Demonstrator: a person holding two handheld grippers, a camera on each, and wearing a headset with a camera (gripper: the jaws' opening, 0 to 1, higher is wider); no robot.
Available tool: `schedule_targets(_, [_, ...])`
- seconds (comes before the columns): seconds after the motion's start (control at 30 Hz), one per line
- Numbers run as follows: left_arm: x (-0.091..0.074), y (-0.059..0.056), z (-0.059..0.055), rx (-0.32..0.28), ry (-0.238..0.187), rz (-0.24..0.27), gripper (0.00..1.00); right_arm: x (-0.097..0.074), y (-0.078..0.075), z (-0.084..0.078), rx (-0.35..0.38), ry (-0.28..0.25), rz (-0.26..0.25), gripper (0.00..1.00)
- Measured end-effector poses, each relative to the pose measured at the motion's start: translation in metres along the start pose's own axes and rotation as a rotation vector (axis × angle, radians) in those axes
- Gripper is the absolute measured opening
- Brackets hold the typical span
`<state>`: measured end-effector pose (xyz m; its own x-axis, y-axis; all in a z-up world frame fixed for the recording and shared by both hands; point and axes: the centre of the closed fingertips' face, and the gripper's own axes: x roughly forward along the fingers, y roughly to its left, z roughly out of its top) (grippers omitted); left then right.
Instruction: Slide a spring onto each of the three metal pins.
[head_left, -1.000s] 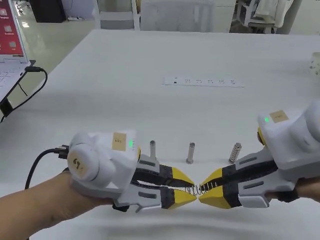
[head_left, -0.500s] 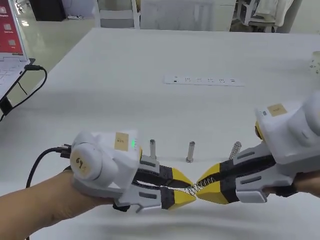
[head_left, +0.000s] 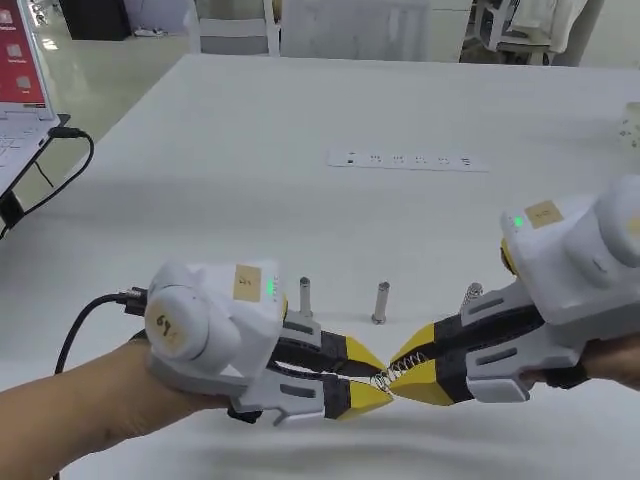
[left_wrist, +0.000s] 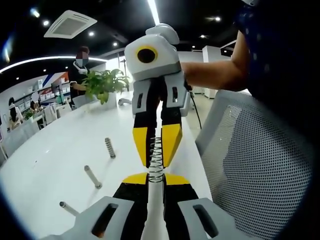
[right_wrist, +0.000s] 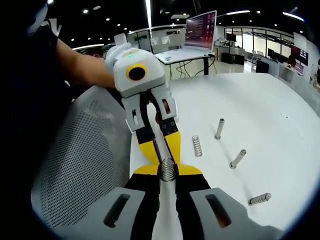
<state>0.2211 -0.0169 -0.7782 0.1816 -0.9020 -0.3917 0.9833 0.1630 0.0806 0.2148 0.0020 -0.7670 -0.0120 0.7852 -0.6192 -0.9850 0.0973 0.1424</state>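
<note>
Head view: left gripper (head_left: 378, 386) sticker (head_left: 246, 283) unreadable.

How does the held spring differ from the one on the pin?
Pose: the held spring lies roughly level in the air; the pin spring stands upright around its pin. Hold: the held spring is pinched by the left gripper and right gripper; the pin spring is untouched. Both are metal coils.

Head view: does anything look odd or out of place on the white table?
One thing: the small coiled metal spring is clamped at both ends. It bridges the jaws of the left gripper and the right gripper, slanting above the white table. Nothing else stands out.
</note>
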Motion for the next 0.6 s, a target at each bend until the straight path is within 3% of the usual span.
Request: schedule_targets(0.6, [0.0001, 0.0012, -0.0057, -0.015, 0.019, 0.008, 0.11, -0.0003, -0.0060, -0.0019, -0.069, 0.116, -0.004, 0.08])
